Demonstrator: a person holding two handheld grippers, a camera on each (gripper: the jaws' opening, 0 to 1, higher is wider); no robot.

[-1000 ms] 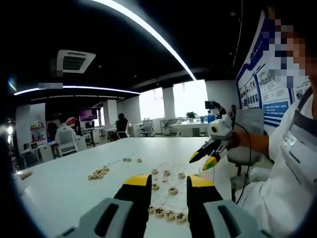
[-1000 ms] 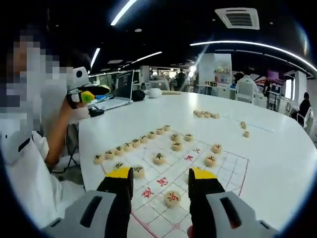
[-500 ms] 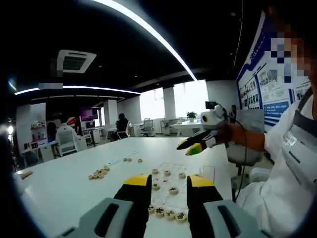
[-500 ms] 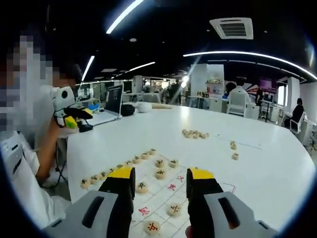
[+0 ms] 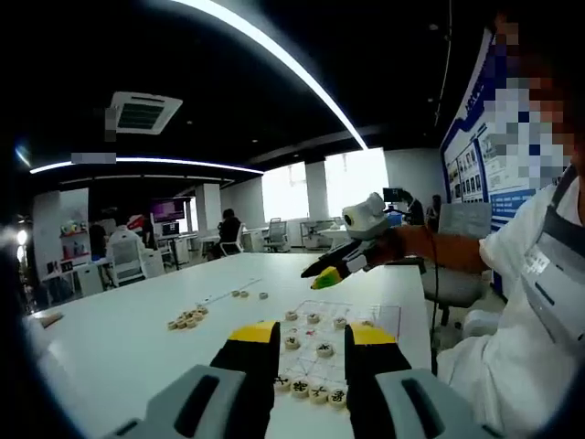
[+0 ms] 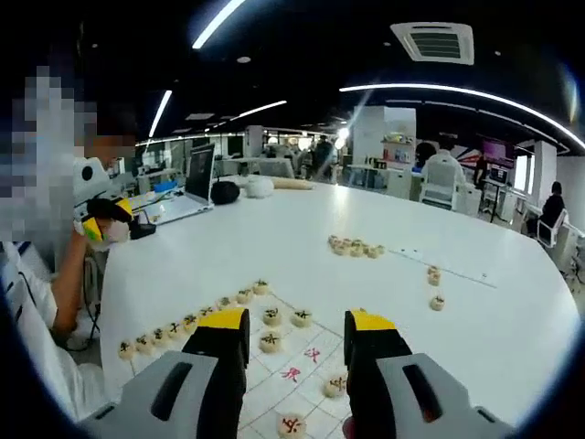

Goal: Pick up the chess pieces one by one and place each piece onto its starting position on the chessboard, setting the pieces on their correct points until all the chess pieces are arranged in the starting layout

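Observation:
A paper chessboard (image 5: 384, 315) with red markings lies on the white table (image 5: 137, 347). Round wooden pieces stand on it, with a row (image 5: 311, 391) along its near edge. My left gripper (image 5: 313, 334) hovers open above that row, nothing between its yellow-tipped jaws. The right gripper (image 5: 327, 273) comes in from the right, held in a hand above the board's far side. In the right gripper view, my right gripper (image 6: 295, 322) is open and empty over the board (image 6: 292, 375), a row of pieces (image 6: 183, 325) runs along the left edge, and the left gripper (image 6: 96, 227) shows far left.
Loose pieces lie in a pile (image 5: 186, 318) left of the board, also seen as a pile (image 6: 355, 247) beyond it. Two stray pieces (image 6: 436, 288) lie further right. A laptop (image 6: 196, 178) stands at the far left corner. The person's white sleeve (image 5: 521, 302) is at the right.
The right gripper has risen and moved left across the board toward its far side. Its view now looks further over the table. The left gripper has hardly moved.

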